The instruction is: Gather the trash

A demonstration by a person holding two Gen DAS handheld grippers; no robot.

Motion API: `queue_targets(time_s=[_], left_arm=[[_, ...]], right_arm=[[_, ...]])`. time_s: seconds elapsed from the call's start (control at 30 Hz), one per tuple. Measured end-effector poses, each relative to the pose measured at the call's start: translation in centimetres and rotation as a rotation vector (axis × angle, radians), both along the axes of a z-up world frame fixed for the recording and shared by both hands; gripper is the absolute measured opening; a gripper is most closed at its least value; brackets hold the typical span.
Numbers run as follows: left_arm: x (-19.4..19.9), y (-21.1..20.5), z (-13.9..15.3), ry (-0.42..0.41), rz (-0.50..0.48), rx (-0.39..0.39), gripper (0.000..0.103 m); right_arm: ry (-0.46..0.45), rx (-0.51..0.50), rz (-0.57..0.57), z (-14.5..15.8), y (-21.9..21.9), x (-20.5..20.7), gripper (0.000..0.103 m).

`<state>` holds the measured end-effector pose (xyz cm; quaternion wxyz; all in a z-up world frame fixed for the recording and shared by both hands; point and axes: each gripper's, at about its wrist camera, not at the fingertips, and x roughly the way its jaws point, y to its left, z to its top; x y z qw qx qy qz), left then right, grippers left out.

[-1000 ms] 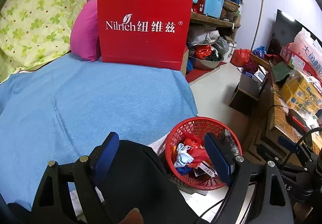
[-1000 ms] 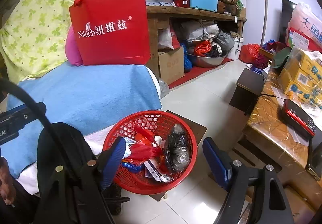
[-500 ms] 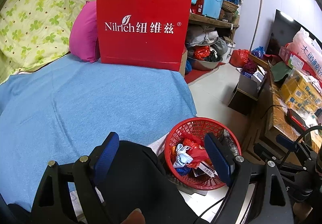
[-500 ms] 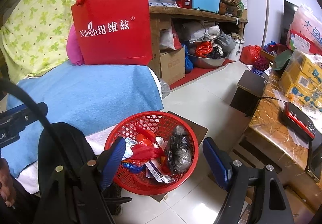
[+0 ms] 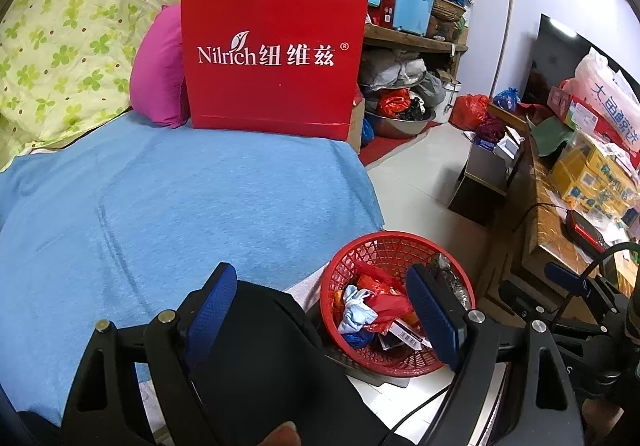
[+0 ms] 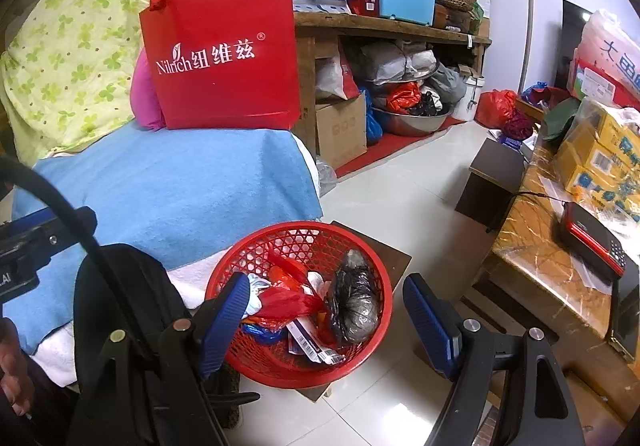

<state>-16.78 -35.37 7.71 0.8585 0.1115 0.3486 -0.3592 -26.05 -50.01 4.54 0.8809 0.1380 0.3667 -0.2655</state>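
1 red basket (image 6: 256,366) beside bed edge (image 6: 308,181)

A bed (image 5: 200,205) covered with a blue towel-like blanket (image 6: 192,181) carries a red paper gift bag (image 5: 272,57) standing upright at its far end, with a magenta pillow (image 5: 156,77) touching the bag's left side and a yellow-green floral quilt (image 5: 72,25) heaped behind. On the pale tiled floor (image 6: 400,189) beside the bed, a low dark stool (image 6: 394,254) bears a red mesh basket (image 6: 296,238) of trash.
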Motion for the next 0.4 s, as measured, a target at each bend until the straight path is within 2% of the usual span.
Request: queue_targets(time_s=[0.17,0.3,0.4], left_arm=[[-0.19,-0.04,0.02,0.004,-0.015,-0.009,0.087],[-0.35,0.2,0.17,-0.001,-0.022,-0.024,0.092],[-0.49,0.11,0.19,0.0,-0.033,-0.022,0.093]], right_arm=[[0.004,0.001,-0.001,0.02,0.12,0.01,0.082],[0.006,0.0,0.003,0.1,0.2,0.17,0.082],[0.007,-0.003,0.006,0.17,0.3,0.3,0.082]])
